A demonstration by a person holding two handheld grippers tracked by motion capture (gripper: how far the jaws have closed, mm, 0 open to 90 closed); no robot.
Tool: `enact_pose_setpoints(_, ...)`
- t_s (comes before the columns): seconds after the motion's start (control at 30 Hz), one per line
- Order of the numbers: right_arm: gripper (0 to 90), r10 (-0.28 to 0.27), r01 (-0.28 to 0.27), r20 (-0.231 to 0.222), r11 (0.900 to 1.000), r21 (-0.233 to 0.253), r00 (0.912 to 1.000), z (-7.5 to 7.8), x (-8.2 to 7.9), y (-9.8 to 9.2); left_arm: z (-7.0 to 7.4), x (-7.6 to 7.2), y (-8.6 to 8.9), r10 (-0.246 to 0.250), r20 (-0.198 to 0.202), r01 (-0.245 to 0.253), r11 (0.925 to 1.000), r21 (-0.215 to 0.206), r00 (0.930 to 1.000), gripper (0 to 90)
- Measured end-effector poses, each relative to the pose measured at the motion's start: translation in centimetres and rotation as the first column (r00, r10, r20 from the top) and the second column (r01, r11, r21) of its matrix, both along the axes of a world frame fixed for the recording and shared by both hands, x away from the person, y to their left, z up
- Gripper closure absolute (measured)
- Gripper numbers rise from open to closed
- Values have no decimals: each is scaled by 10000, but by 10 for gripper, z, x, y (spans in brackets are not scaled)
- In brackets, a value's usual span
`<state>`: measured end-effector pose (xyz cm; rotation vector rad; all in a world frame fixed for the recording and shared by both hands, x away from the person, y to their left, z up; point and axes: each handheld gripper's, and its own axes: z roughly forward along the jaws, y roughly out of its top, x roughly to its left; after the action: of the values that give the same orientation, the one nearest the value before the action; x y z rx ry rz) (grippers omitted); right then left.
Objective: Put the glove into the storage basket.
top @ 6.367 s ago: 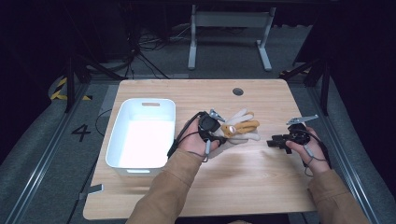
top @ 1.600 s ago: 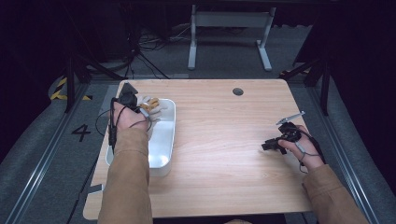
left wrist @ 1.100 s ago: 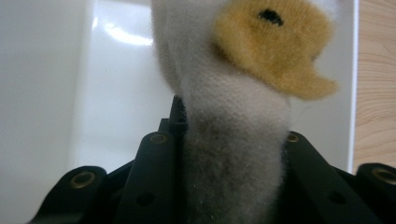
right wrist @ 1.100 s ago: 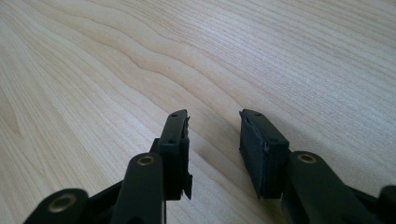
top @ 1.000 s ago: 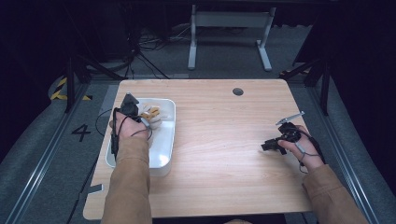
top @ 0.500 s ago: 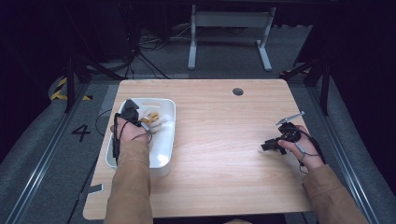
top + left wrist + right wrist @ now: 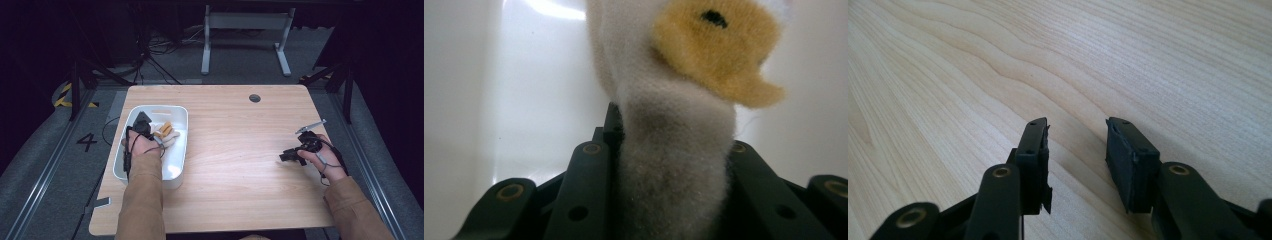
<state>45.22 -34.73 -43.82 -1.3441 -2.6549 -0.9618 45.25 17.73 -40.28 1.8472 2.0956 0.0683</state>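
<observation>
A fuzzy white and orange sock [image 7: 165, 133] lies in the white bin [image 7: 150, 108] at the left of the table. My left gripper [image 7: 150, 131] is down inside the bin, shut on the sock's white part. In the left gripper view the white cloth fills the gap between the jaws of that gripper [image 7: 671, 165], and the sock's orange patch with a black mark [image 7: 716, 45] hangs in front against the bin's white floor. At the table's right side my right gripper [image 7: 285, 156] is held low over the bare wood, open. Nothing is between the jaws of the right gripper [image 7: 1075, 150].
The wooden table [image 7: 240, 150] has a round cable hole [image 7: 254, 98] near its far edge. A grey metal desk frame [image 7: 245, 35] stands on the floor beyond the table. Dark rails run along both sides.
The left gripper carried the sock from the table's middle into the bin. In the last second it sank lower and came a little nearer. The right gripper has barely moved.
</observation>
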Motion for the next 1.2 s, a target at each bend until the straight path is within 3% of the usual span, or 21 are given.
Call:
enact_pose_setpoints(0.37, 622, -27, 27, 110, 10000, 20, 9999, 4, -1, 1, -6, 1, -3, -64, -317, 69, 9999, 143, 9995, 694)
enact_pose_setpoints(0.47, 622, -83, 83, 90, 10000, -15, 9999, 3, -1, 0, -8, 1, -4, -75, -376, 93, 9988, 481, 9993, 596)
enact_pose_setpoints(0.5, 622, -123, 123, 81, 9999, -2, 9999, 3, -1, 0, -9, 1, -4, -107, -367, 134, 9971, 748, 9993, 523)
enact_pose_setpoints(0.53, 621, -147, 147, 87, 9999, 24, 9999, 3, -1, 0, -9, 1, -4, -107, -367, 134, 9971, 748, 9993, 432)
enact_pose_setpoints(0.6, 618, -182, 182, 95, 9998, -7, 9998, 3, -1, 0, -10, 2, -7, -62, -436, 106, 9948, 1011, 9990, 326)
enact_pose_setpoints(0.8, 617, -209, 209, 99, 9998, 33, 9997, 3, -1, -1, -7, 3, -13, -96, -572, 161, 9933, 1142, 9983, 222)
enact_pose_setpoints(1.03, 612, -163, 162, 136, 9998, 63, 9998, 4, -1, -1, 0, 2, -24, -283, -956, 393, 9926, 1148, 9950, 227)
enact_pose_setpoints(1.2, 609, -107, 104, 217, 9999, 111, 9997, 4, -1, -1, -1, 3, -22, -326, -878, 433, 9914, 1237, 9956, 235)
